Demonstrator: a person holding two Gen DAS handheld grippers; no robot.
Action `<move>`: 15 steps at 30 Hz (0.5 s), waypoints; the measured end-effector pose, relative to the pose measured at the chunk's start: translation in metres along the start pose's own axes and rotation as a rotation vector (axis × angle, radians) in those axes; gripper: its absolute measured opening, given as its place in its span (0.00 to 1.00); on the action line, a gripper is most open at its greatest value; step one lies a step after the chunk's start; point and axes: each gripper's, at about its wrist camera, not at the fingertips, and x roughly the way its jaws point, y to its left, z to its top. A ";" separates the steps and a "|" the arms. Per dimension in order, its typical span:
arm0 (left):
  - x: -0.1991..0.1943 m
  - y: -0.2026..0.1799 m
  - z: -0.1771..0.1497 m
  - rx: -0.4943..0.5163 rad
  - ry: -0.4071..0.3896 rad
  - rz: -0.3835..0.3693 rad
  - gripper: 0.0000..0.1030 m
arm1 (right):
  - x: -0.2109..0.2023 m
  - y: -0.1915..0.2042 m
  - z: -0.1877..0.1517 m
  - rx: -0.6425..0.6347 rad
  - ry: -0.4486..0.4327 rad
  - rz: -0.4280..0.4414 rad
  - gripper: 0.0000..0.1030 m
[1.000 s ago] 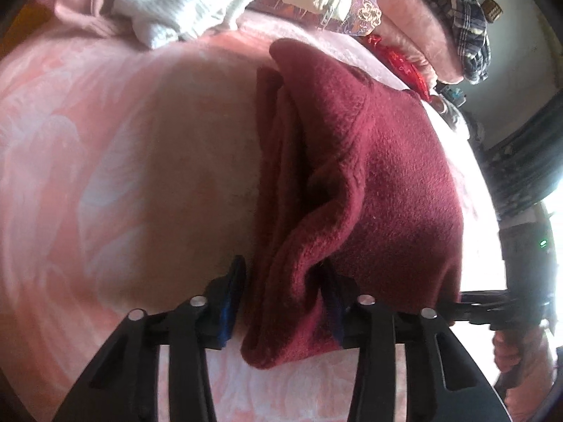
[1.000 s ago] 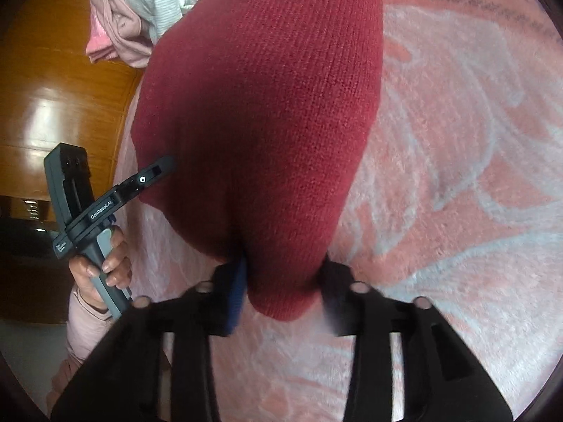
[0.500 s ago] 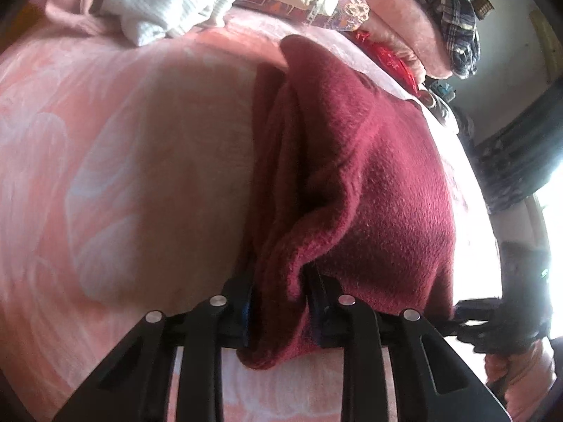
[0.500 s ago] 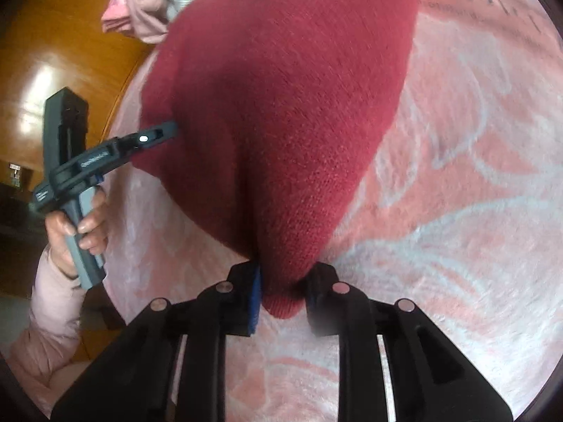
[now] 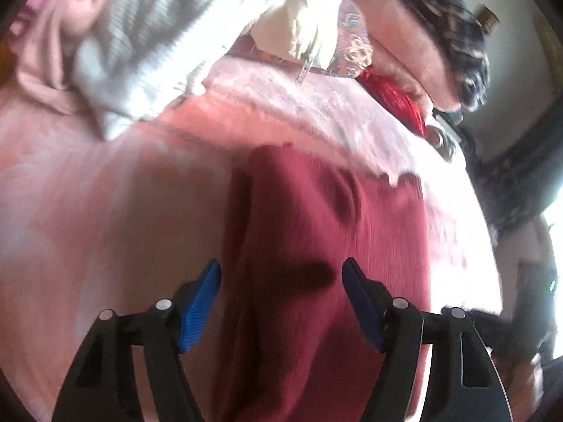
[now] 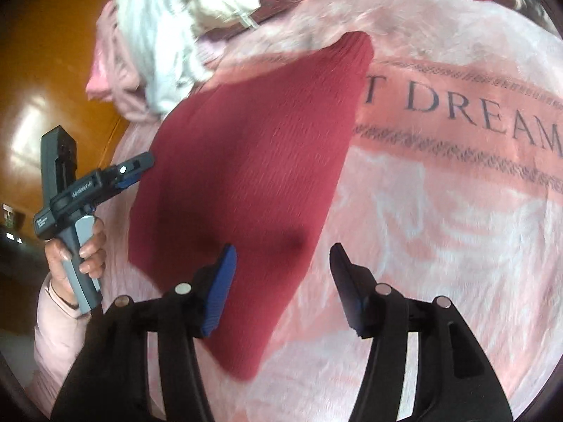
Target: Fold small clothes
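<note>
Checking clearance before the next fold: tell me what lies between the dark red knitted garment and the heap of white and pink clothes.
Only bare pink blanket separates the garment from the heap, seen in the right wrist view.

Printed in dark capitals on the pink blanket (image 6: 457, 211), right side of the right wrist frame: "T DREAM", cut off at both ends, set between two patterned bands. Small white lettering on the left gripper (image 6: 135, 172), too blurred to read.
</note>
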 end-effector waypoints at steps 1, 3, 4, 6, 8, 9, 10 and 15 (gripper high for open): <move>0.008 0.002 0.005 -0.023 0.007 -0.007 0.58 | 0.002 -0.008 0.002 0.024 -0.005 0.008 0.54; 0.025 0.007 0.012 -0.075 0.045 -0.031 0.28 | 0.006 -0.016 0.004 0.037 -0.002 0.012 0.51; 0.028 0.009 0.014 -0.109 0.037 -0.050 0.24 | 0.011 -0.015 0.001 0.038 0.002 0.005 0.50; 0.021 0.005 0.015 -0.093 -0.006 -0.064 0.21 | 0.015 -0.015 0.000 0.032 0.004 0.005 0.48; 0.010 0.003 0.015 -0.056 -0.064 -0.063 0.19 | 0.017 -0.011 0.001 0.023 0.000 0.001 0.47; 0.014 0.007 0.016 -0.063 -0.059 -0.043 0.19 | 0.016 -0.010 0.002 0.021 -0.003 -0.003 0.47; 0.023 0.011 0.017 -0.080 -0.032 -0.021 0.19 | 0.016 -0.007 0.003 0.018 -0.007 -0.007 0.47; 0.030 0.019 0.011 -0.094 0.018 -0.044 0.27 | 0.014 0.010 0.002 -0.050 -0.022 -0.065 0.46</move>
